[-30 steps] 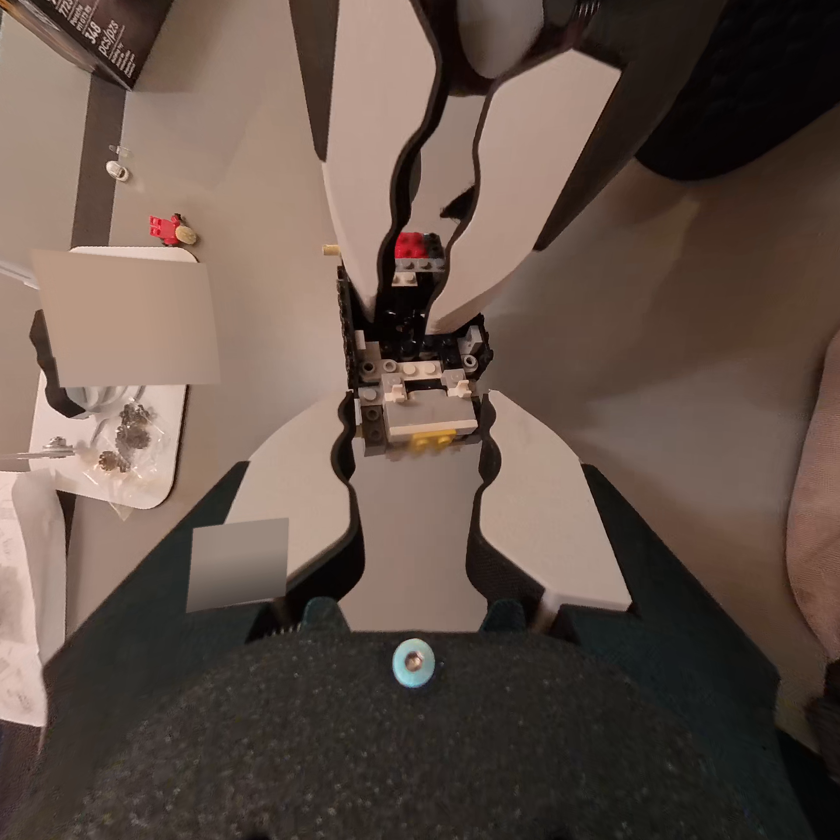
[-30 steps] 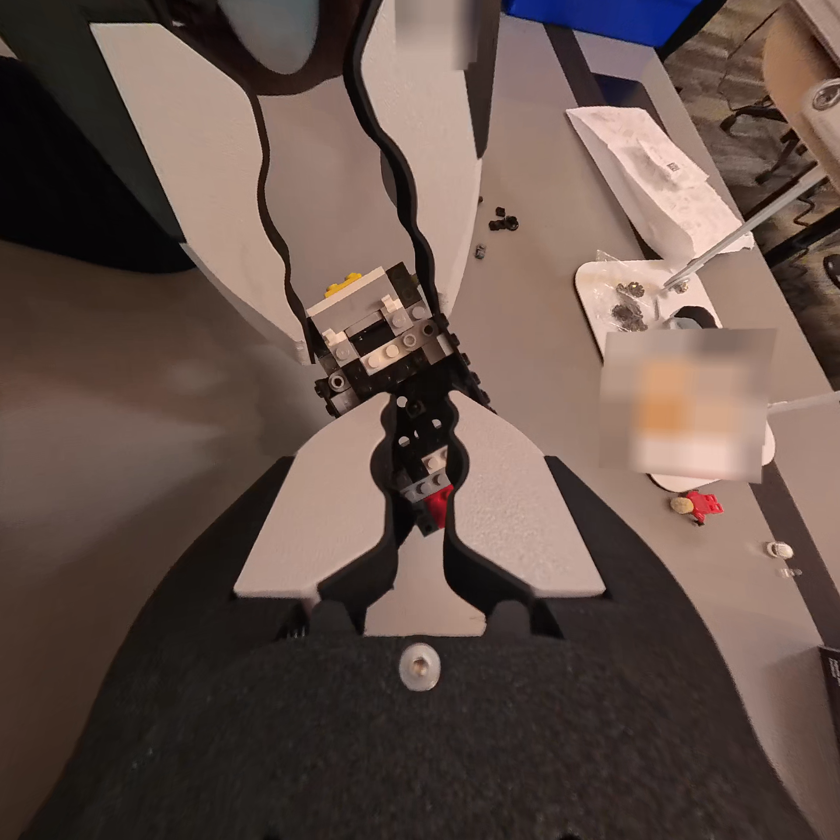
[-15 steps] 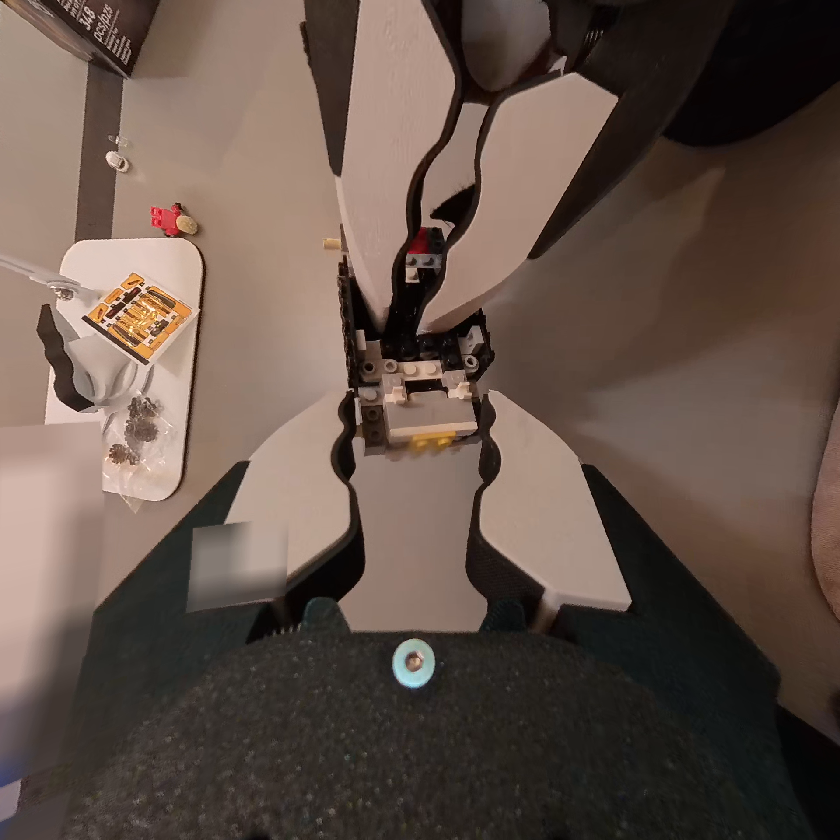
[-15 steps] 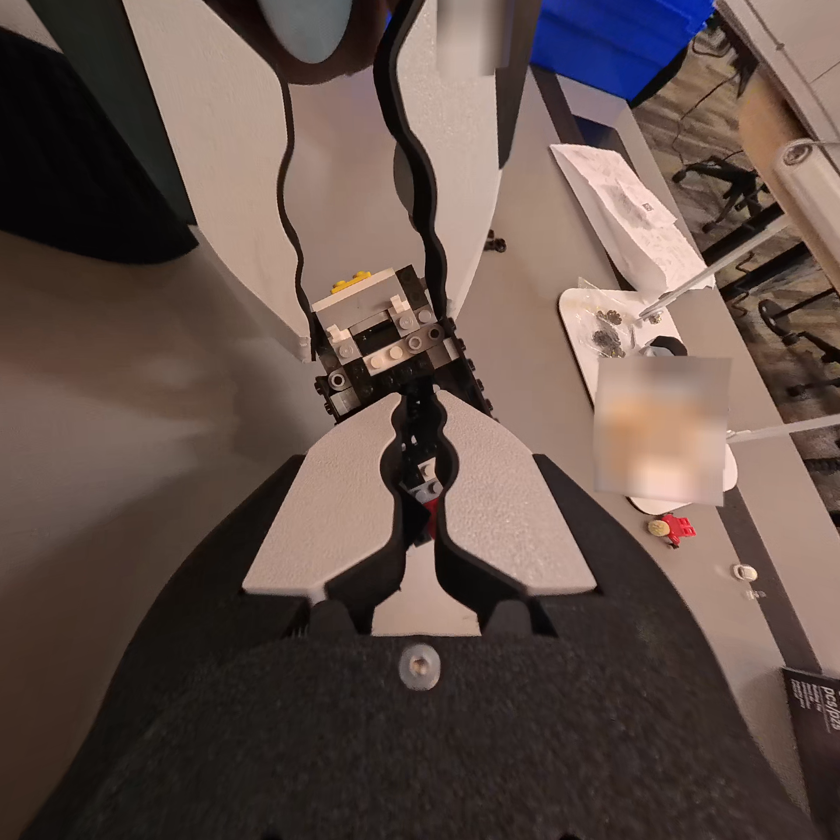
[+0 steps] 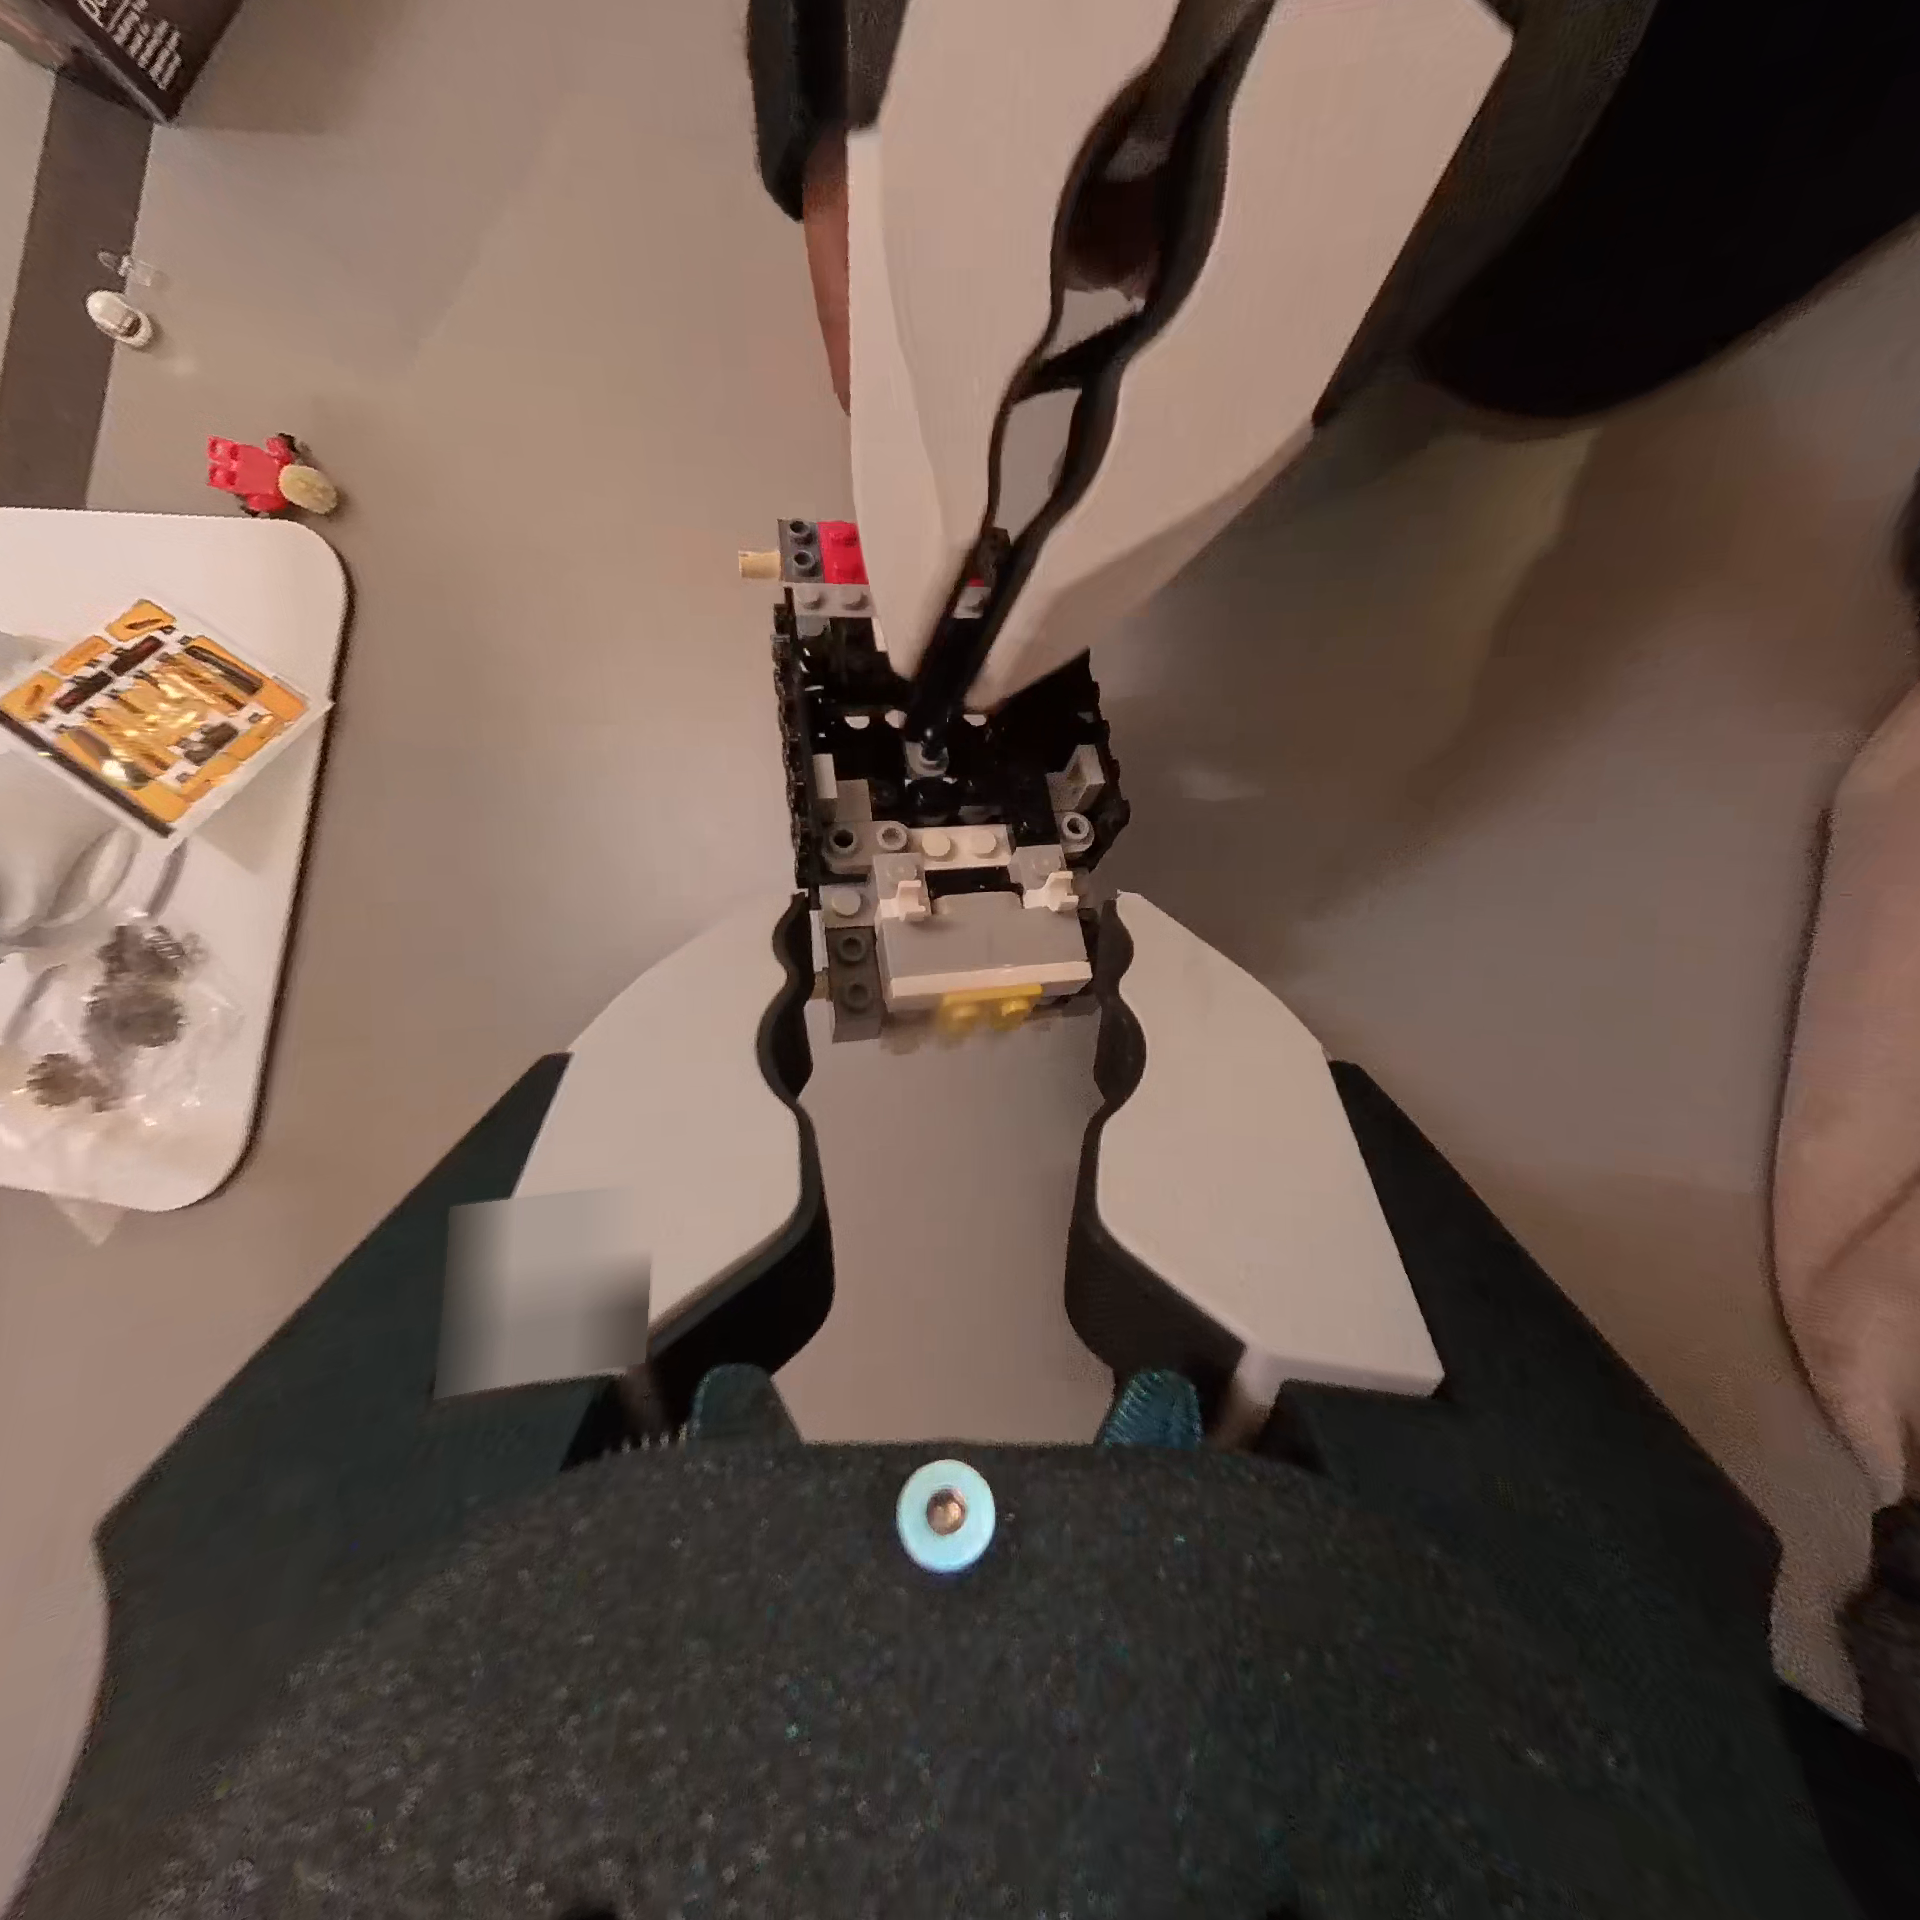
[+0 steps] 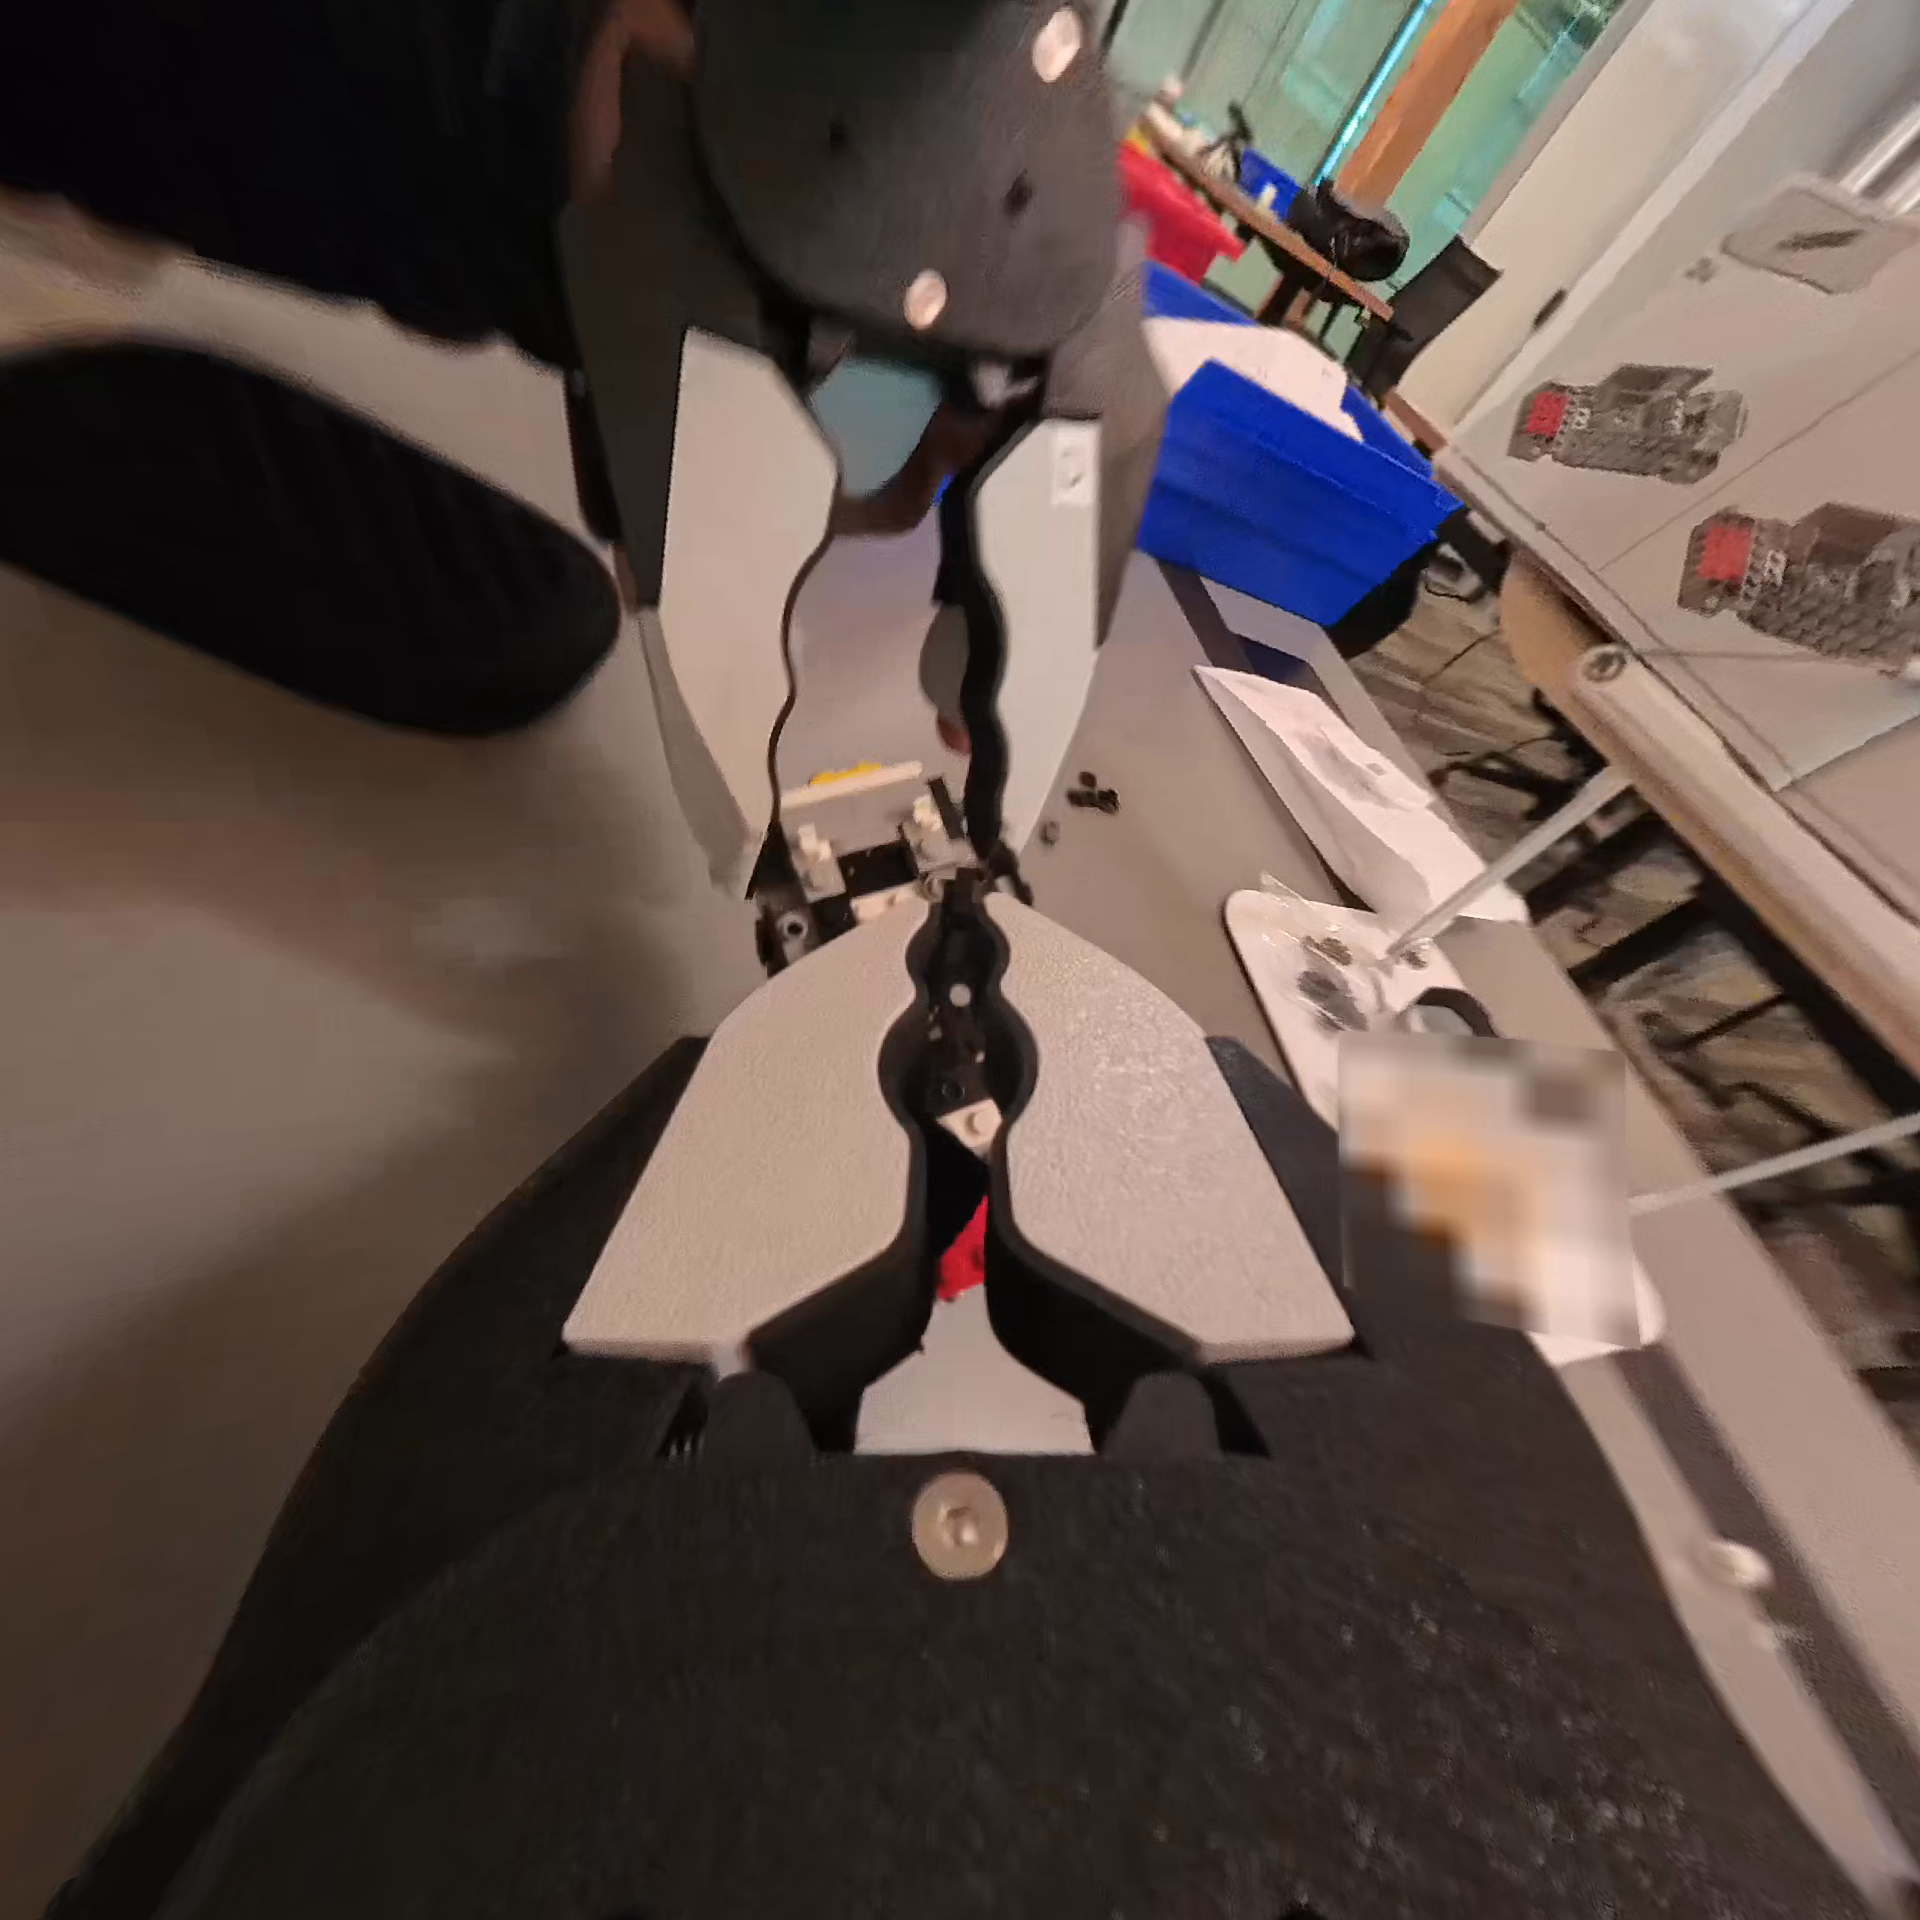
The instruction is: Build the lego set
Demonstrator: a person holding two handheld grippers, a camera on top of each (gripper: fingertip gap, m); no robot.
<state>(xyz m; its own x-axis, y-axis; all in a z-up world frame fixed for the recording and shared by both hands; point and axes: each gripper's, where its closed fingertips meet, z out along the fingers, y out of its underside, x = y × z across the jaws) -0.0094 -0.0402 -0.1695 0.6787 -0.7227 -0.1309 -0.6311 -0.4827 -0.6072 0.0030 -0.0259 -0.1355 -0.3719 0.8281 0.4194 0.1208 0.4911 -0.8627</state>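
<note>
Left wrist view: the left gripper [image 5: 951,940] clamps the near end of the half-built black, grey and white lego model [image 5: 951,821], its jaws closed against the model's two sides at the grey sloped block with the yellow plate. The model sits on the pale grey counter [image 5: 520,416] and reaches forward from these jaws. At its far end the right gripper [image 5: 951,691] comes down from above, jaws nearly together, pinching a thin black lego bar [image 5: 961,649] whose lower tip meets the black studded middle of the model. Red and grey bricks show at the model's far end, just left of those jaws. Well to the left of the left jaws lie a white rounded tray [image 5: 301,831] carrying a gold and black sticker sheet [image 5: 145,712] and clear bags of small dark parts [image 5: 114,1018]; beyond the tray sits a small loose red brick piece [image 5: 249,473].

Right wrist view: the right jaws are clenched on the black bar, with the model's red end under them and the left gripper holding the far end. Right of the jaws lie a folded paper booklet [image 6: 1340,790] and a few loose black pieces [image 6: 1091,798].

Judgement: the build is partway. The body stands assembled, the bar is being seated, and bagged parts, stickers and loose bricks remain to be added.
</note>
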